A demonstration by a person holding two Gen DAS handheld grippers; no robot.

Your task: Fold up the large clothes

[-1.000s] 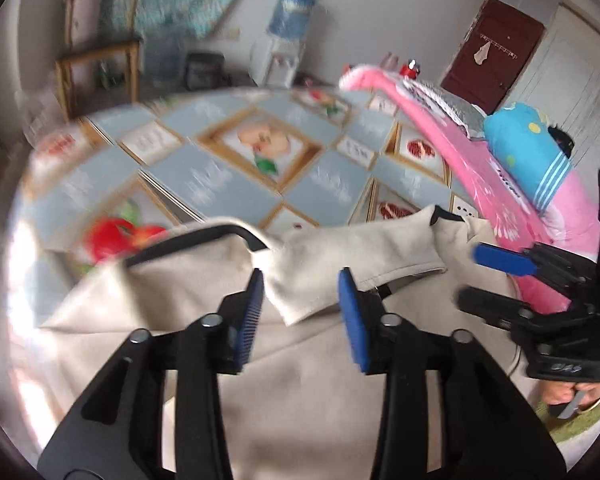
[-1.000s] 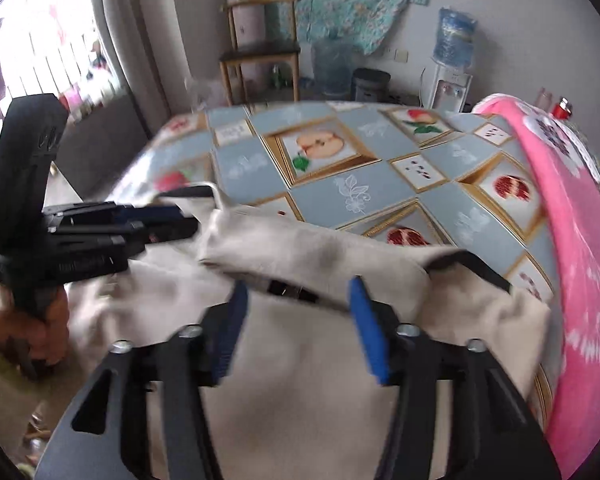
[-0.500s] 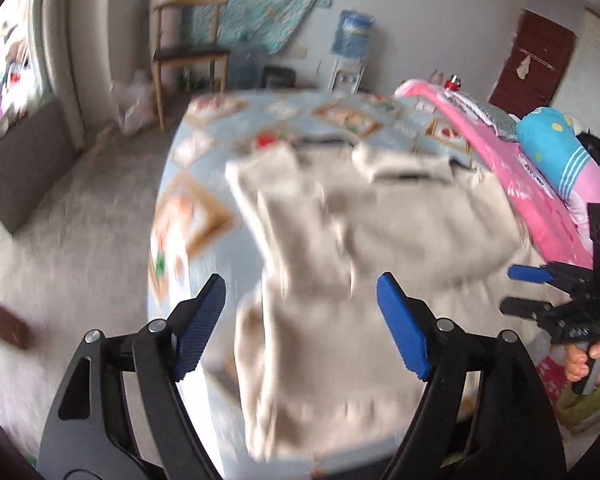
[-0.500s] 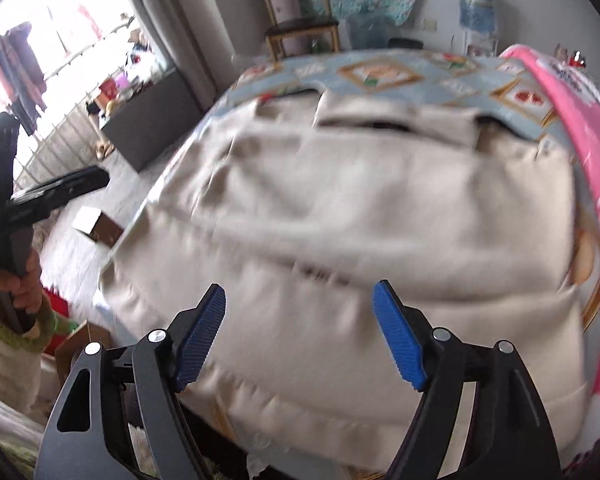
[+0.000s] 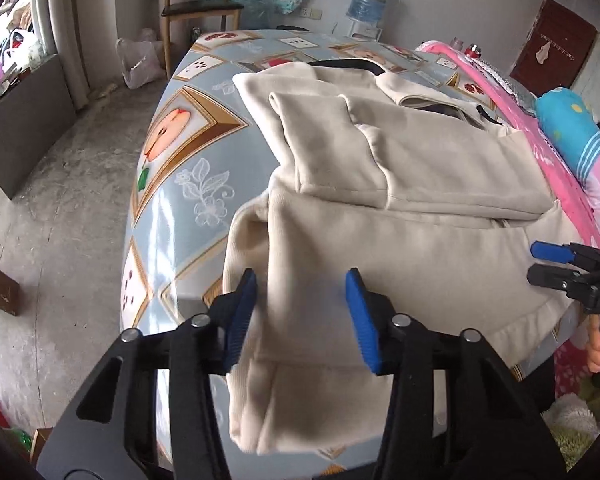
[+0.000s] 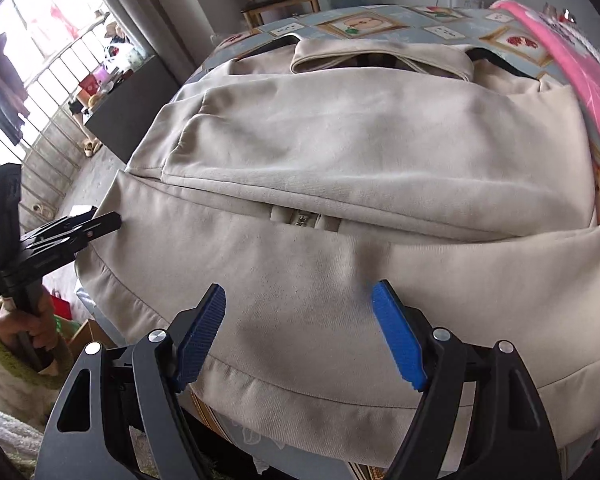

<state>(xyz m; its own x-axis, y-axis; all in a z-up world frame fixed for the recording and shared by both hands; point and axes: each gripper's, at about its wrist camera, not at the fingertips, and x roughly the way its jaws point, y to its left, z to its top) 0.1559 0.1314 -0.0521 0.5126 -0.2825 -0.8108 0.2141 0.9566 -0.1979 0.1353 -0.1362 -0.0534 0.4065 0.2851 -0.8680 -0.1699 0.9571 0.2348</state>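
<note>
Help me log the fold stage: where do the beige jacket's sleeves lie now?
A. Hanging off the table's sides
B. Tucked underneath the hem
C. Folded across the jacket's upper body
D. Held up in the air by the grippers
C: in both views the sleeves lie folded across the beige jacket, with neither gripper holding cloth.

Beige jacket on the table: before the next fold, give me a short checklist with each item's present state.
1. Sleeves folded in across the beige jacket: ok.
2. Hem lies flat on the table: not ok, it hangs over the near edge.
3. Left gripper at the hem corner, jaws just closing around cloth: ok; firm pinch: cannot tell.
4. Right gripper jaws open above the hem, nothing held: ok.
5. Fold path toward the collar unobstructed: ok.
</note>
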